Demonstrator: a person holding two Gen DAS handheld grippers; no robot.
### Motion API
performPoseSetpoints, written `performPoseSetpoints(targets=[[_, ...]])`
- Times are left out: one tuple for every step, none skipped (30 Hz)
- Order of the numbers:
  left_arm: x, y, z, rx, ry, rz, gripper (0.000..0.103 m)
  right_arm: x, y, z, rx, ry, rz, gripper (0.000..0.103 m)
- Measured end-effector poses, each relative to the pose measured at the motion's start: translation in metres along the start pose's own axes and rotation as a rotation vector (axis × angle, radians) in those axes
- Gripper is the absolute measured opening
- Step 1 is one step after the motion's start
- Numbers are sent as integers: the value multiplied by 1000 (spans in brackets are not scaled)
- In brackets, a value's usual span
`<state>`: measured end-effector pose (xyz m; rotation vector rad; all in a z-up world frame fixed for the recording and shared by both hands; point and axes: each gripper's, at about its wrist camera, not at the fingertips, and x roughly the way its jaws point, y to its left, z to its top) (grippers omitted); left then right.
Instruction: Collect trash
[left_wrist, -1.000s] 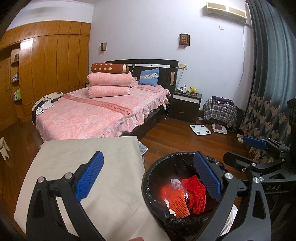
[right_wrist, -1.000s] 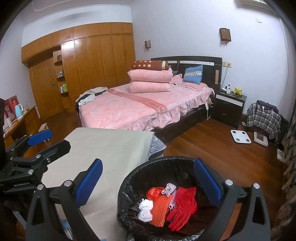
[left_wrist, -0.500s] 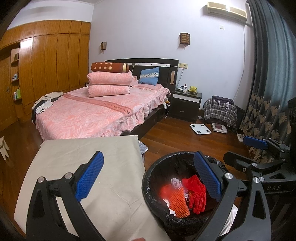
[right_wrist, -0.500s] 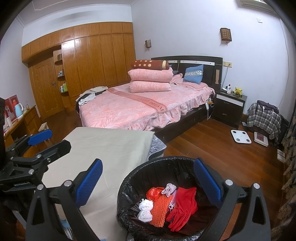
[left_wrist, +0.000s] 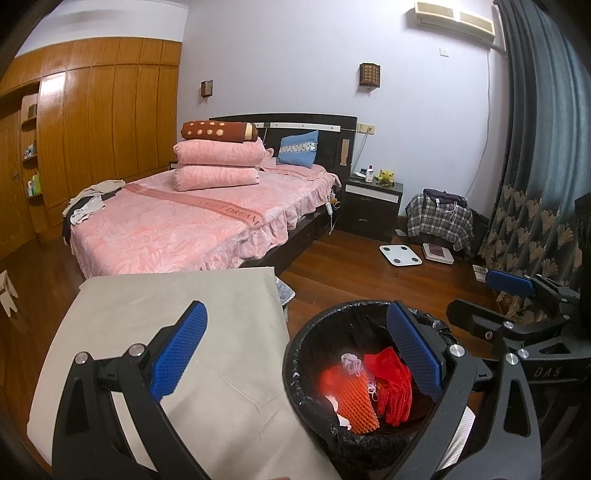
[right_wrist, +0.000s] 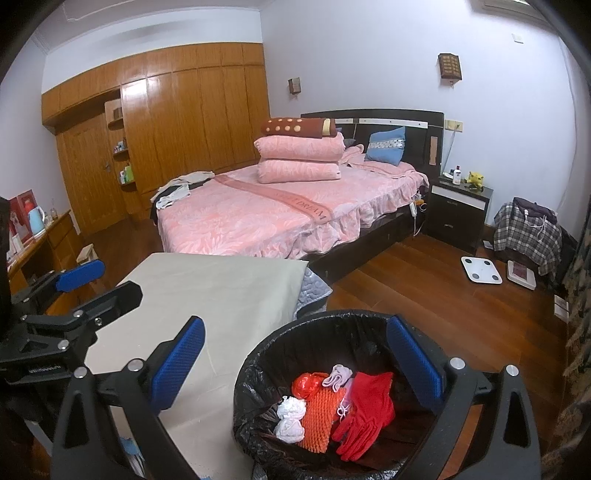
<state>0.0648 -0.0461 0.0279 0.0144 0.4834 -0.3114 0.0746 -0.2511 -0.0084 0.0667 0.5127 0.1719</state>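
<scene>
- Left wrist view: left gripper (left_wrist: 295, 349) spread wide, nothing between the blue pads (left_wrist: 180, 350). It hangs above the seam between the table (left_wrist: 155, 314) on the left and the trash bin (left_wrist: 325, 435) on the right.
- Bin has a black liner and stands against the table's right edge, probably so items go straight from tabletop to bin.
- Inside it: a red glove (left_wrist: 391, 384), orange mesh piece (left_wrist: 354, 395), small pale knot (left_wrist: 351, 360) on top. Glare washes out the left part of the pile.
- Table's grey cloth shows no loose item in this view.
- Right gripper (left_wrist: 517, 295) visible at far right, beyond the bin; its opening can't be judged from here.
- Right wrist view: right gripper (right_wrist: 295, 358) also spread, empty, over the bin (right_wrist: 258, 369) with the table (right_wrist: 221, 288) to its left.
- Contents clearer here: glove (right_wrist: 365, 406), mesh (right_wrist: 321, 417), a white wad (right_wrist: 291, 417), crumpled red wrapper (right_wrist: 306, 384), pale knot (right_wrist: 338, 374).
- Left gripper (right_wrist: 74, 280) sits far left over the table edge.
- Something blue at the near table edge (right_wrist: 129, 448), mostly hidden; can't tell what.
- Judgement: collection looks essentially finished; both tools free, trash is in the bin.
</scene>
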Motion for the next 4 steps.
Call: performPoseSetpoints(targets=[[0,0,0,0,0,1,95,2,-1,0,-2,1,-1,97],[0,0,0,1,0,1,95,1,0,-1,-4,2,-2,97],[-1,1,-1,1,1,1,95,0,0,-1,-4,2,-1,97],[0,0,1,1,0,1,95,2,0,-2,-5,3,-1,97]])
